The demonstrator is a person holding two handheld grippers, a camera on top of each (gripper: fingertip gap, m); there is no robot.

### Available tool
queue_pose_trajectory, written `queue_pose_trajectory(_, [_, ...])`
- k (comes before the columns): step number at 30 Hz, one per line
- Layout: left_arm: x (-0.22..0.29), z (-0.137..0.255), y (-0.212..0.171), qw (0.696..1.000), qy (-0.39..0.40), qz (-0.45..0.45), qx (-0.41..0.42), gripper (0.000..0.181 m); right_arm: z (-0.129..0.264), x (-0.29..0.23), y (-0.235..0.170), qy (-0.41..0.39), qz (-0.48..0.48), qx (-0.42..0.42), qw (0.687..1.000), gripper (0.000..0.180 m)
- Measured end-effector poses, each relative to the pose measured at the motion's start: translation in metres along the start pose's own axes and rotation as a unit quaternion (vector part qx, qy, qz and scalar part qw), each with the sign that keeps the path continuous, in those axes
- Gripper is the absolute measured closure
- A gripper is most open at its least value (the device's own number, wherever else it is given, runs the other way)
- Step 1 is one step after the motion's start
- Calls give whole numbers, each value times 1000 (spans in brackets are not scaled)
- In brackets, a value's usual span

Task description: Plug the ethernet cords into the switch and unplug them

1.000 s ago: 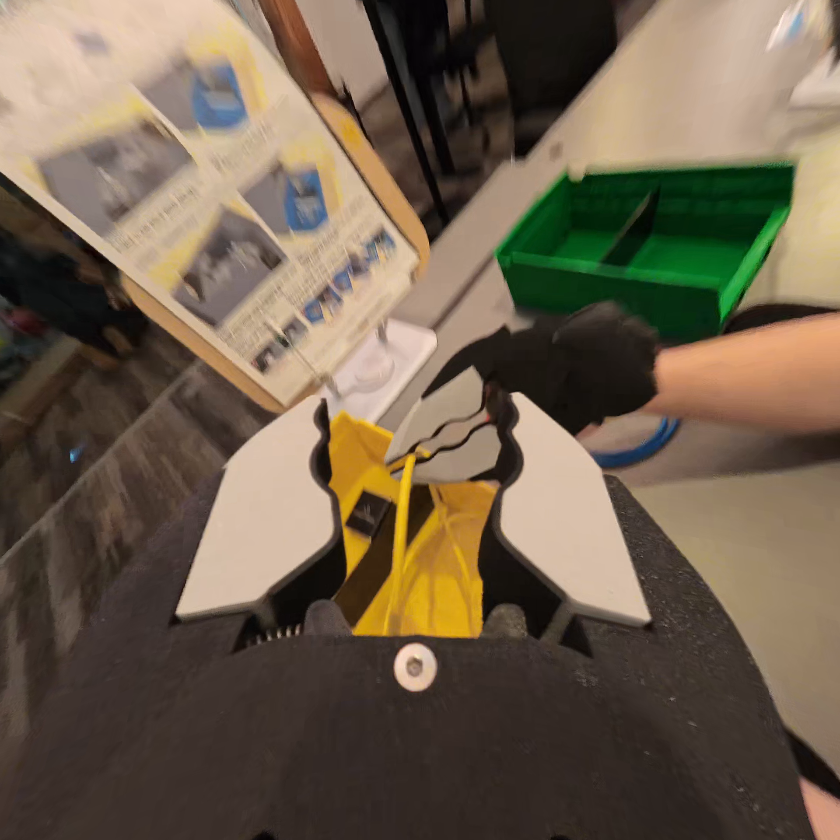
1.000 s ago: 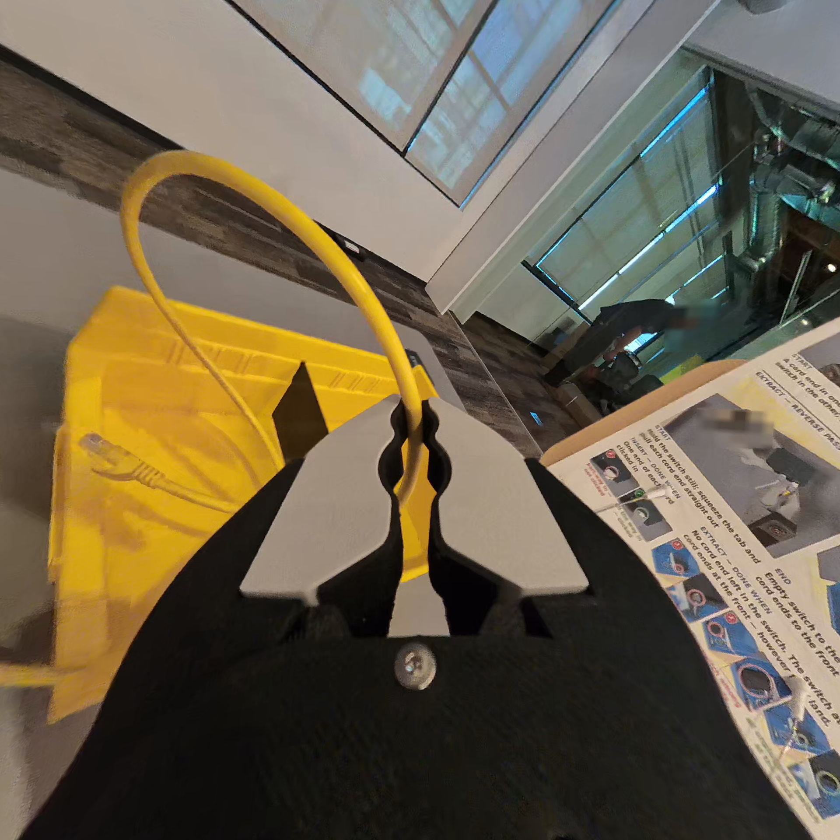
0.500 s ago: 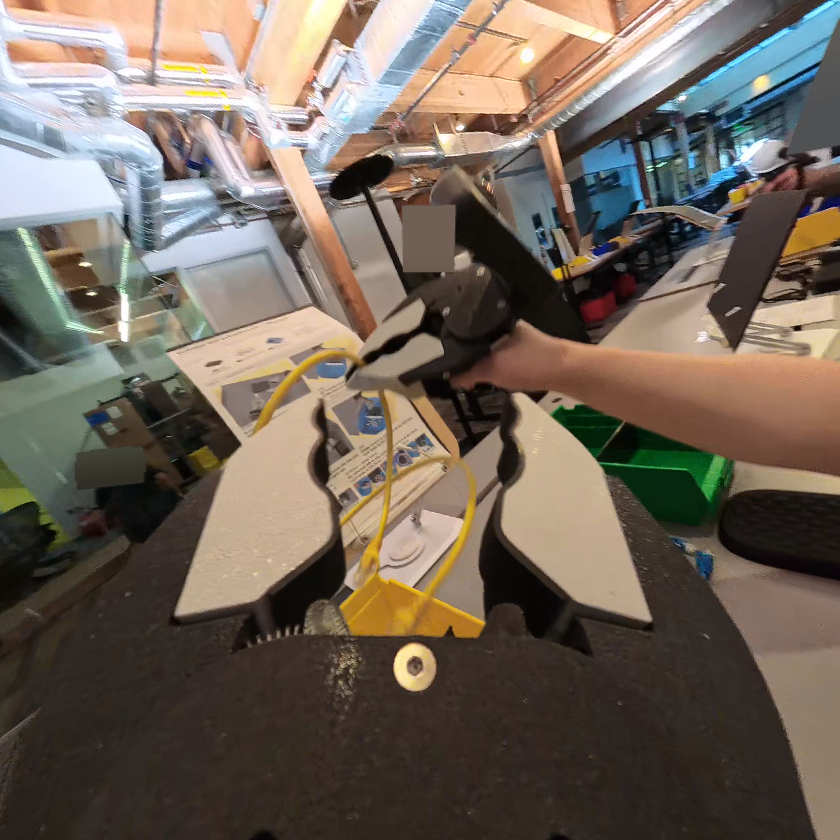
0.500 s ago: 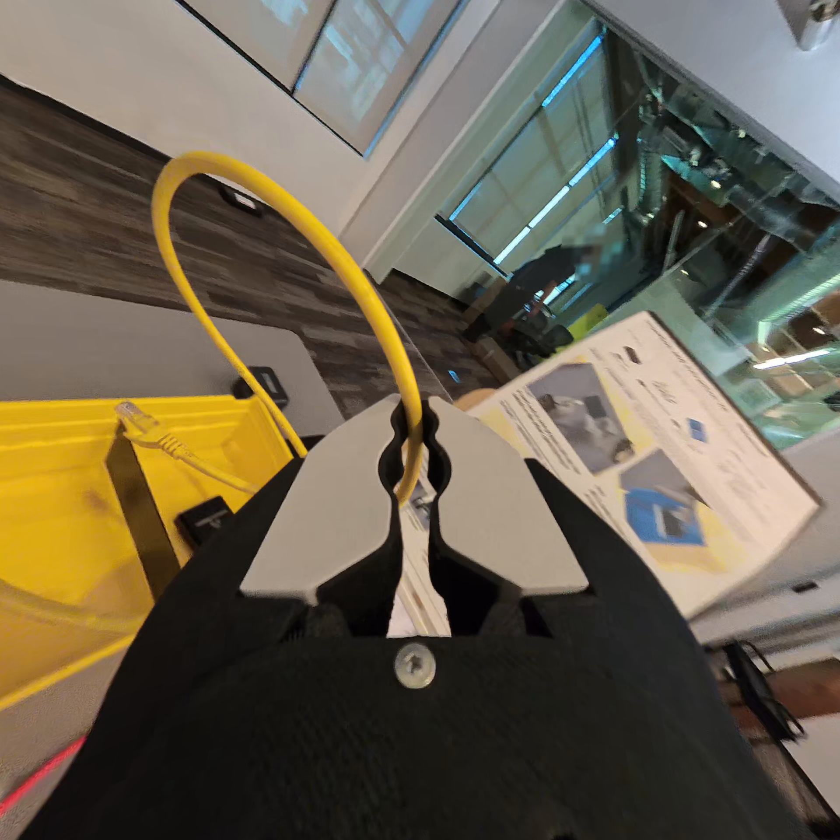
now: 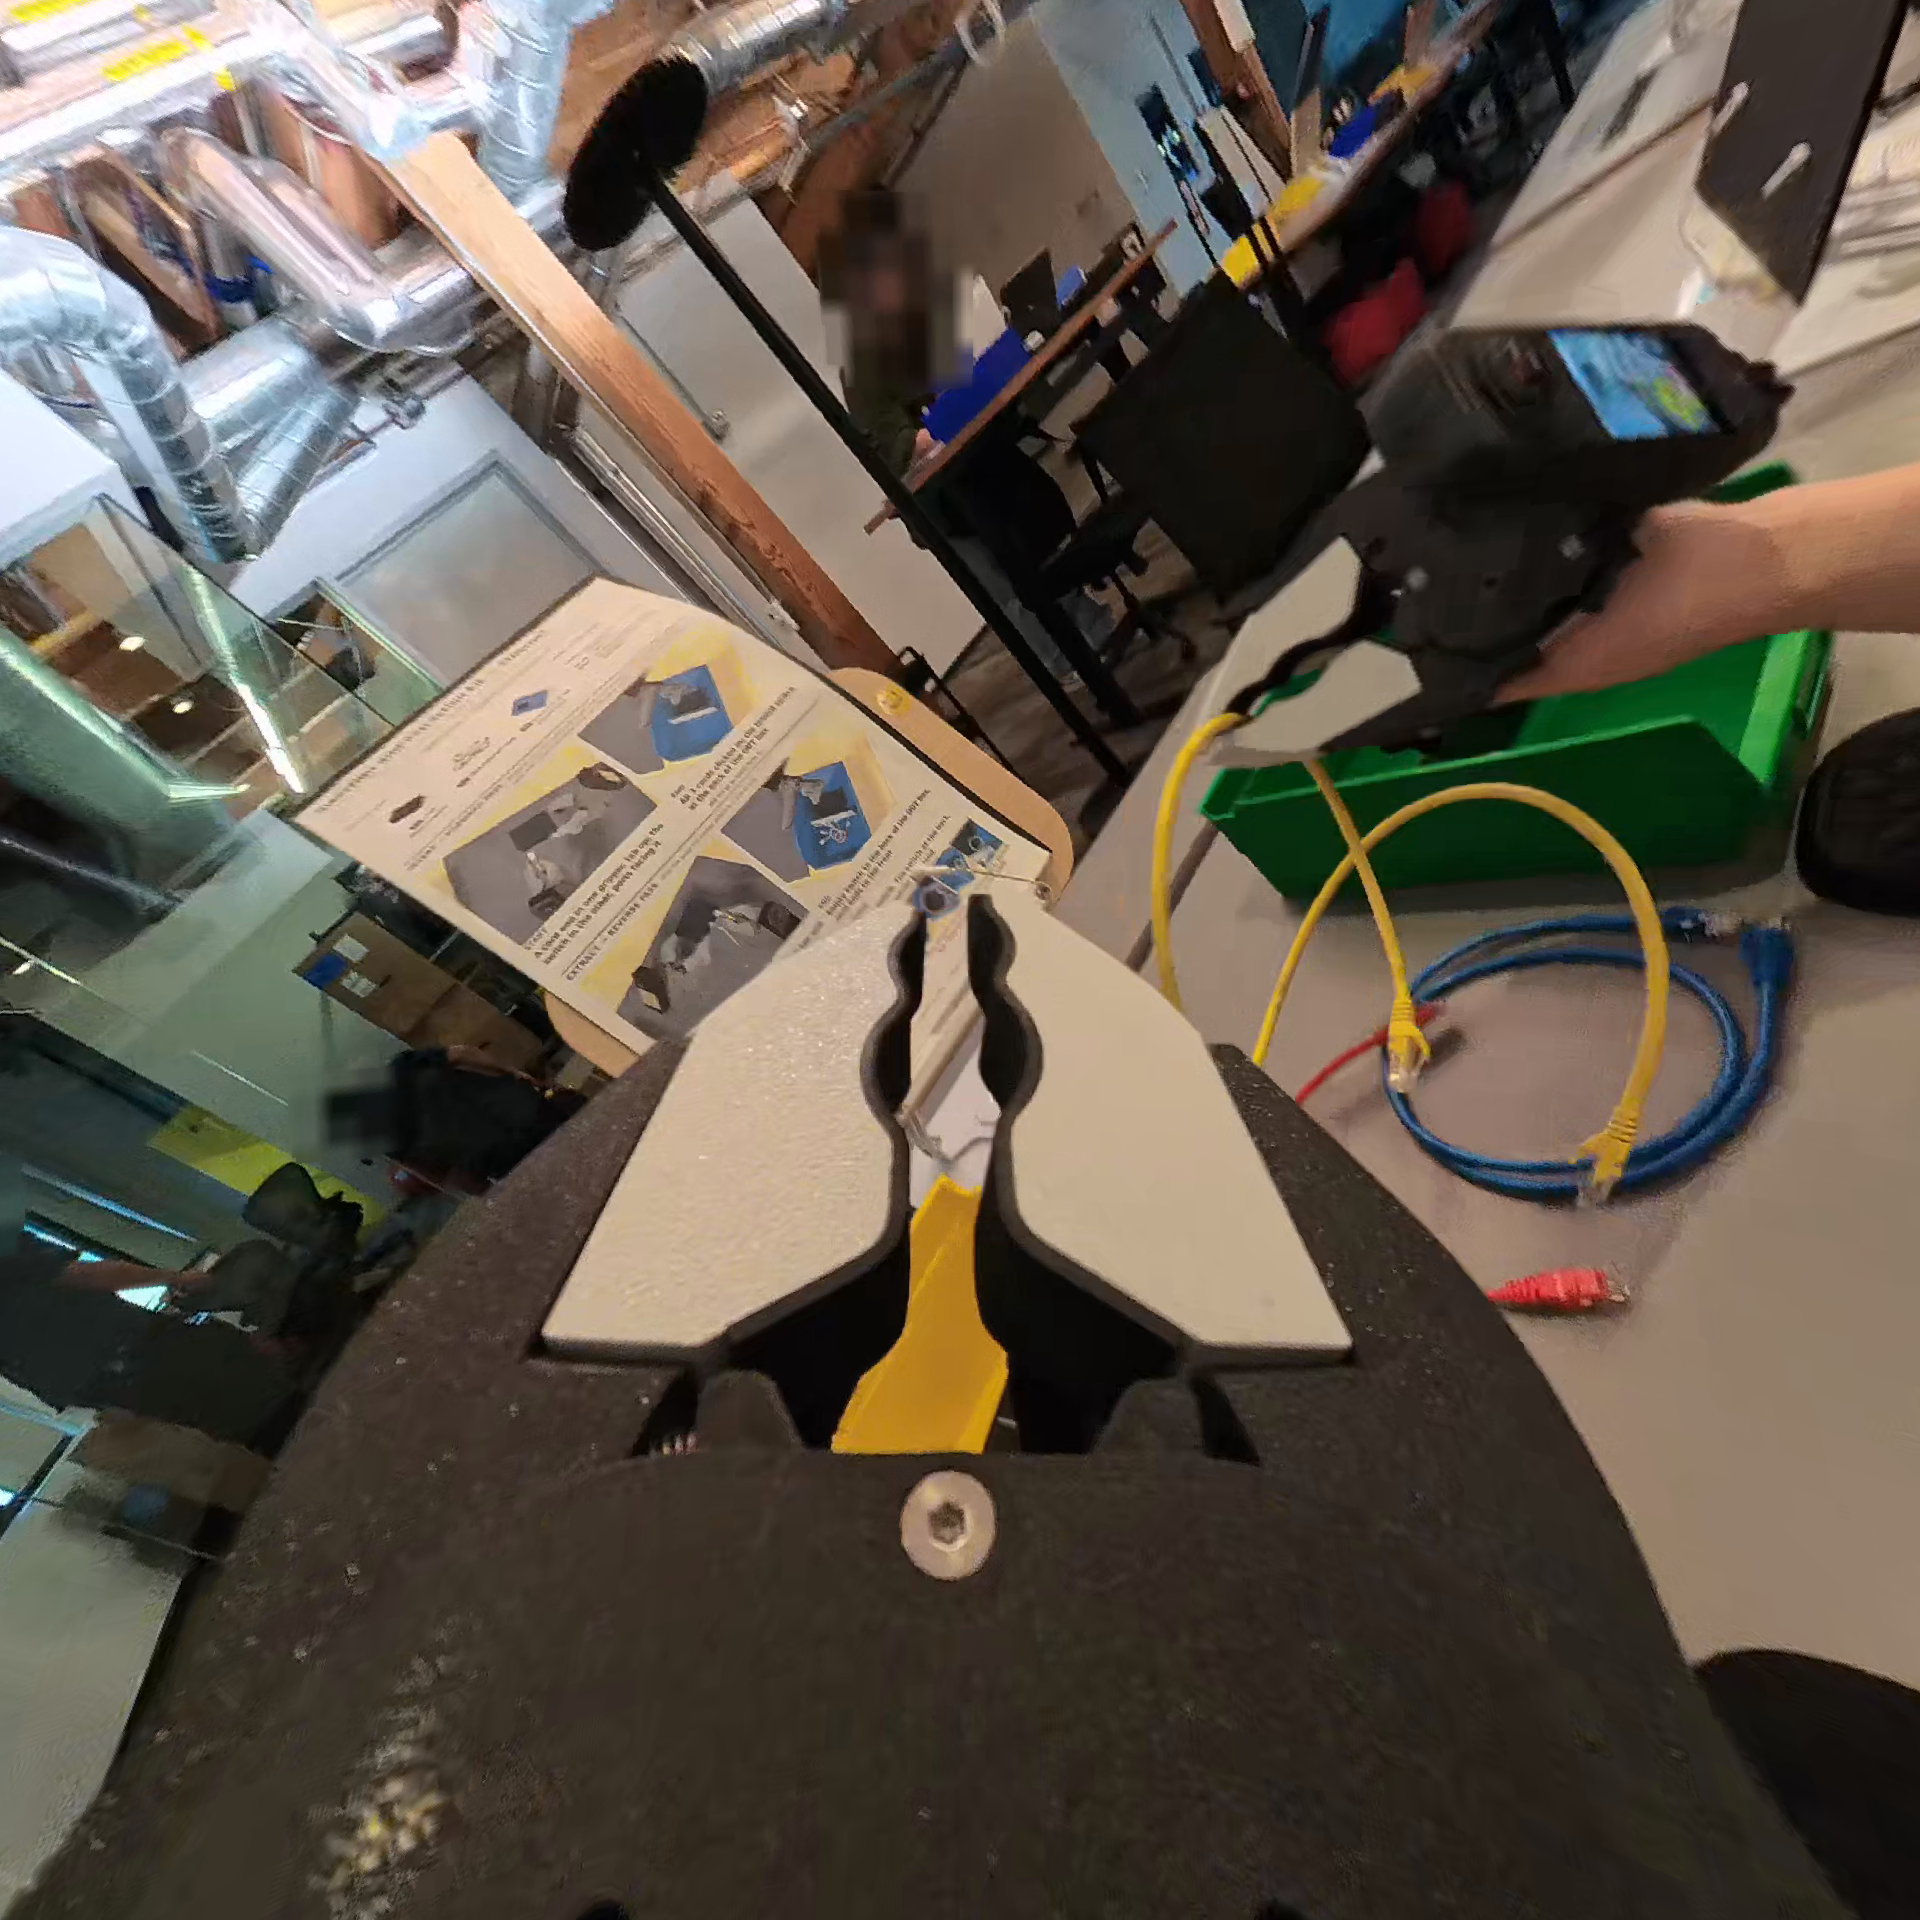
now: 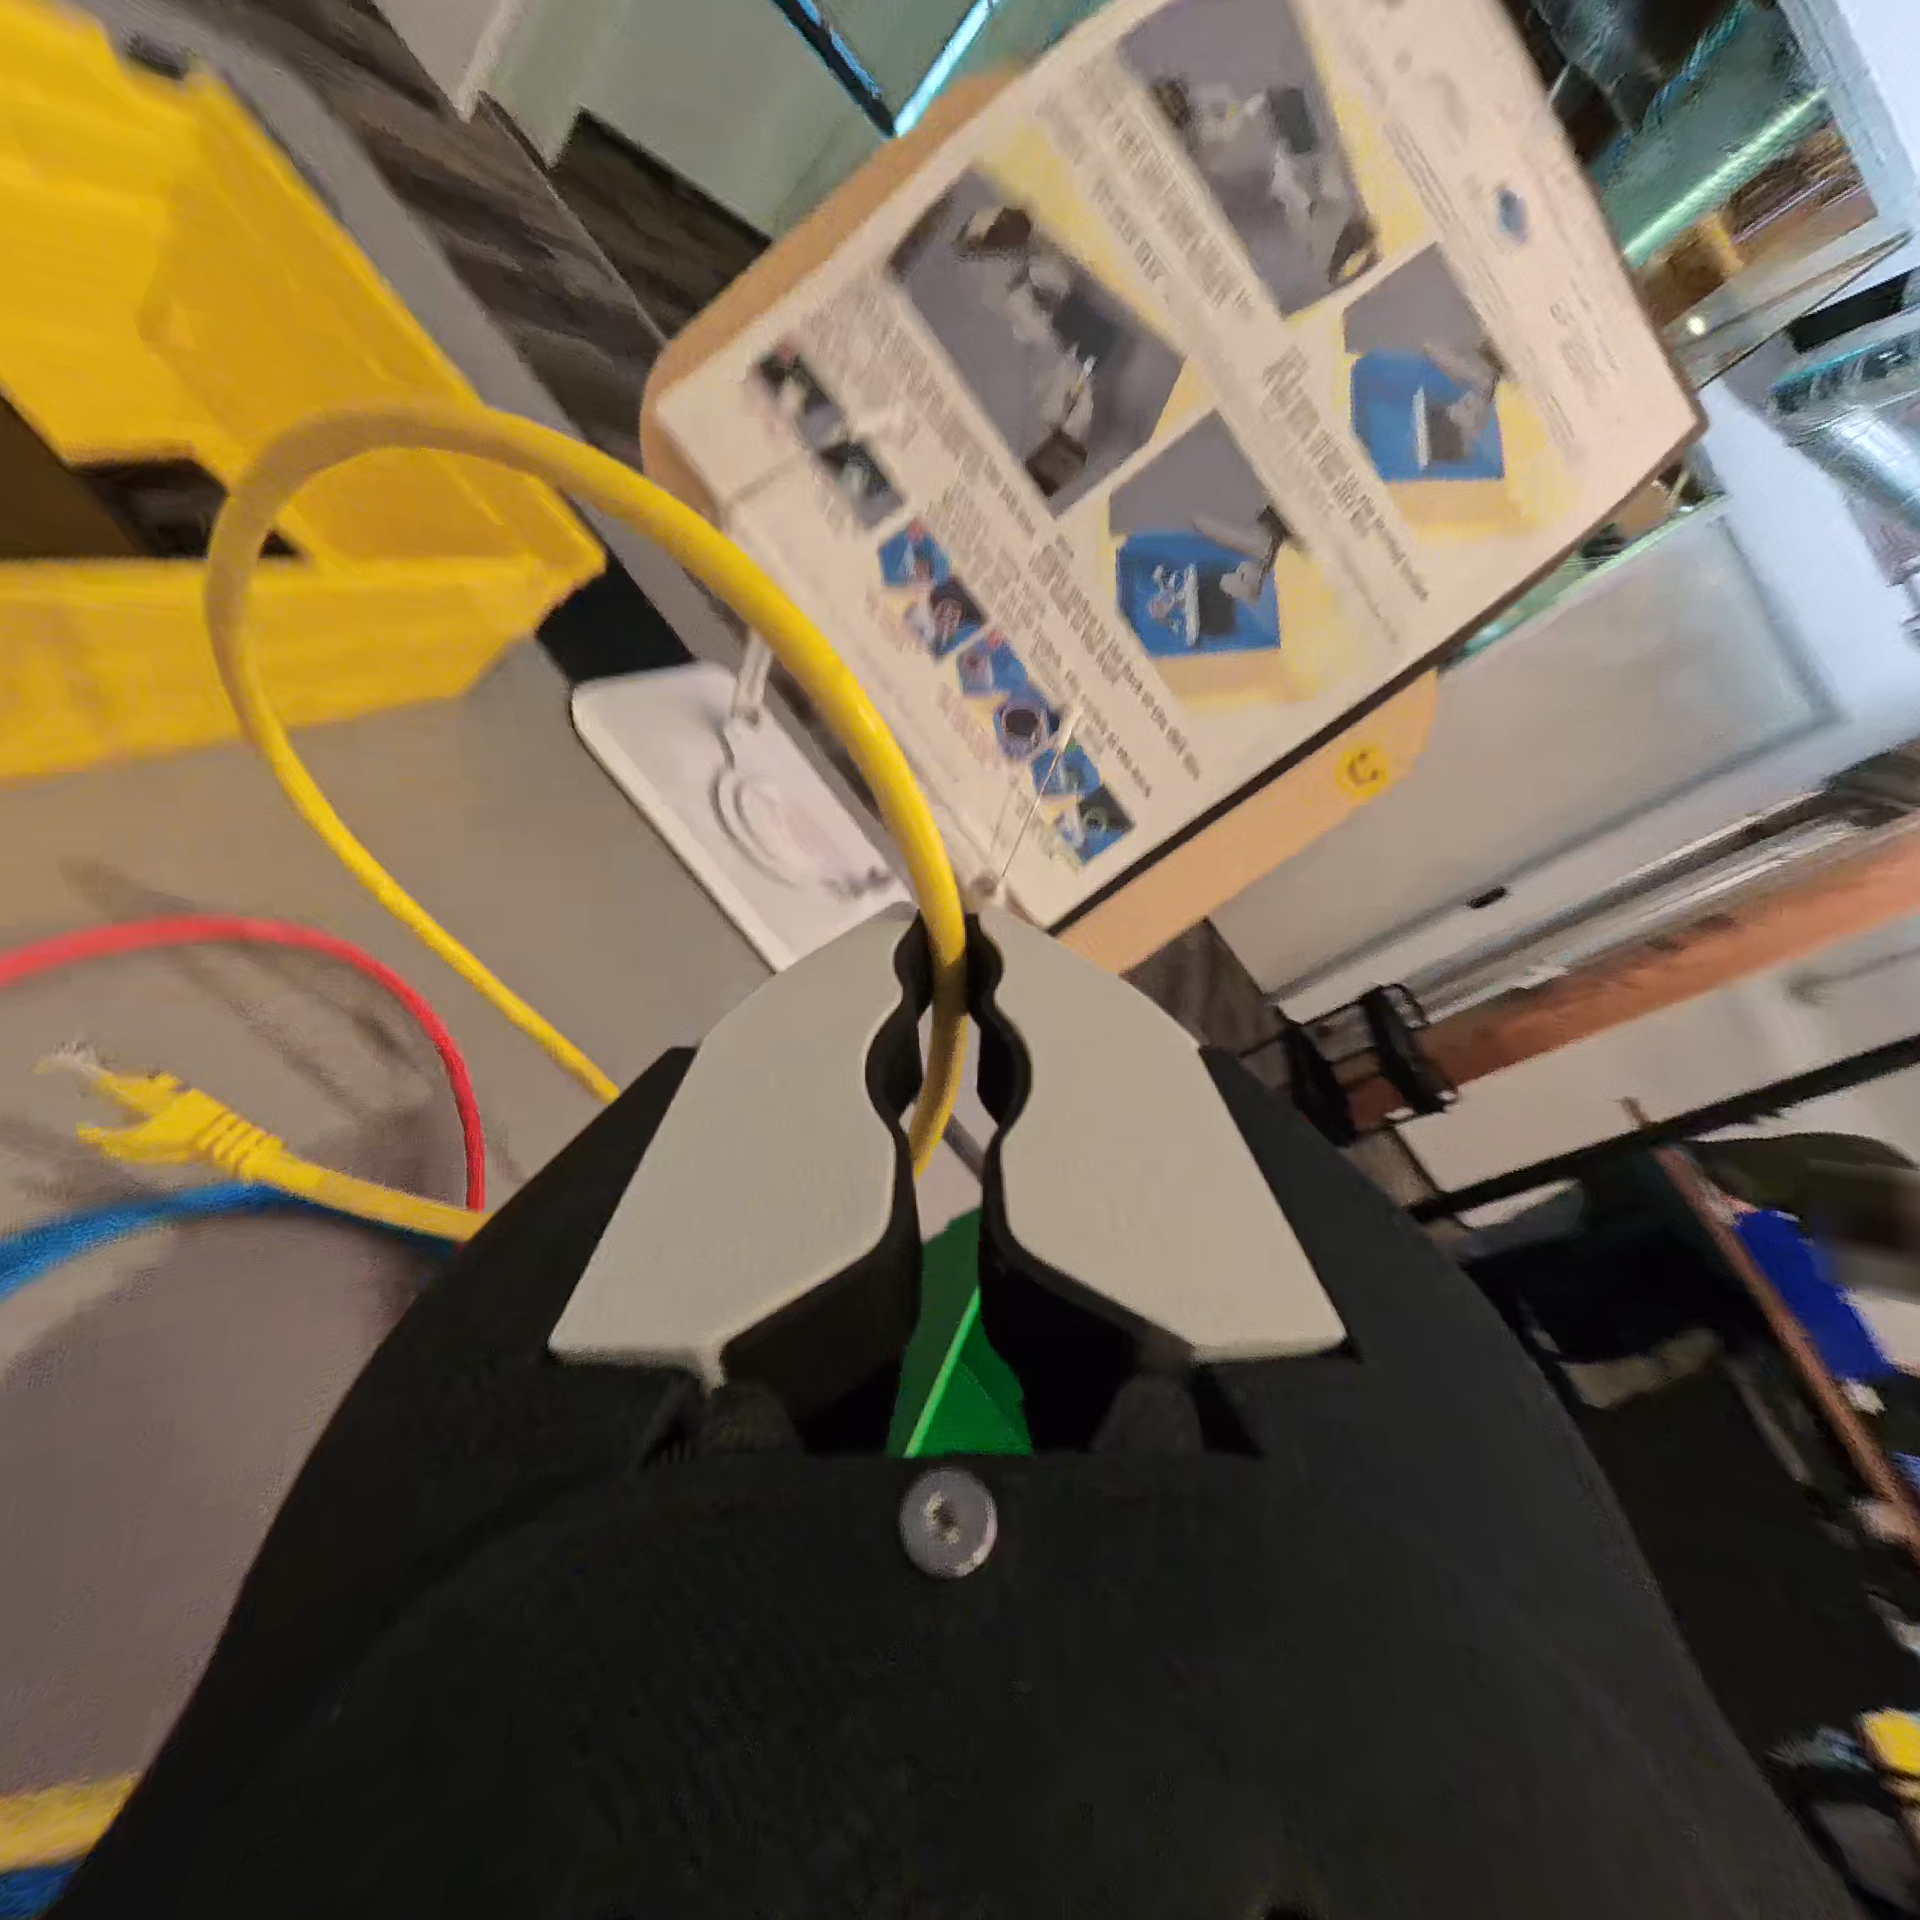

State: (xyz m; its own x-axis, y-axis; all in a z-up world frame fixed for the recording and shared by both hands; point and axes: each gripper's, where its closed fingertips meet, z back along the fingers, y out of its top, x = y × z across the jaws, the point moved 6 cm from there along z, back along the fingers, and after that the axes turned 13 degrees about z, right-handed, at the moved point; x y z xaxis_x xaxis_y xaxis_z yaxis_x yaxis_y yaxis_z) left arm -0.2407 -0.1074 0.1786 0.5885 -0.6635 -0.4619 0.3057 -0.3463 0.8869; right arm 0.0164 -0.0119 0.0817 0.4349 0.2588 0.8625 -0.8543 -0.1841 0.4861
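Note:
My right gripper (image 6: 943, 935) is shut on a yellow ethernet cord (image 6: 831, 665), which arcs up and left out of the jaws. In the left wrist view the right gripper (image 5: 1299, 707) is held above the table in front of the green bin. The yellow cord (image 5: 1652, 935) hangs from it in loops, and both plugs (image 5: 1403, 1039) reach the table on the blue cord. My left gripper (image 5: 945, 914) is shut with a thin gap and holds nothing. No switch shows clearly.
A blue cord coil (image 5: 1725, 1049) and a red cord (image 5: 1548, 1288) lie on the grey table. A green bin (image 5: 1558, 810) stands behind them and a yellow bin (image 6: 260, 416) to the left. An instruction board (image 6: 1143, 416) on a white base (image 6: 748, 790) stands at the table's edge. The grippers' ends are close to 25 cm from one another.
My right gripper has carried the yellow cord out of the yellow bin and across to the table by the green bin. My left gripper has closed and swung right.

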Motion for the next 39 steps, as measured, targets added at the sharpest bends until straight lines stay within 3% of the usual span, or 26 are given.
queue_pose_trajectory(6, [0, -6, -2, 1000, -6, 13, -10, 172, 12, -97, -39, 87, 152, -92, 980, 170])
queue_pose_trajectory(9, [0, -8, -5, 998, -15, 60, -33, 159, 24, -131, -53, 215, 122, -138, 959, 162])
queue_pose_trajectory(11, [-2, -12, -5, 995, -21, 91, -32, 153, 31, -146, -62, 300, 92, -153, 937, 143])
queue_pose_trajectory(14, [-5, -16, -7, 994, -28, 105, -31, 152, 43, -148, -57, 400, 36, -120, 908, 129])
queue_pose_trajectory(18, [-12, -20, -19, 993, -14, 105, -57, 155, 61, -119, -13, 490, -2, 25, 871, 123])
queue_pose_trajectory(21, [-19, -24, -28, 990, -2, 112, -80, 155, 63, -77, 27, 456, 44, 125, 880, 123])
queue_pose_trajectory(26, [-31, -32, -57, 980, 38, 99, -168, 155, 69, 16, 78, 368, -10, 281, 886, 127])
queue_pose_trajectory(29, [-37, -40, -79, 966, 60, 92, -235, 155, 68, 43, 58, 302, -63, 295, 904, 127])
queue_pose_trajectory(32, [-41, -54, -99, 948, 67, 100, -293, 155, 68, 48, 28, 265, -72, 339, 900, 137])
queue_pose_trajectory(34, [-46, -65, -113, 931, 95, 107, -336, 156, 57, 65, 10, 237, -127, 284, 920, 137])
queue_pose_trajectory(39, [-59, -96, -139, 909, 134, 156, -361, 152, 54, 86, -18, 207, -205, 275, 916, 137])
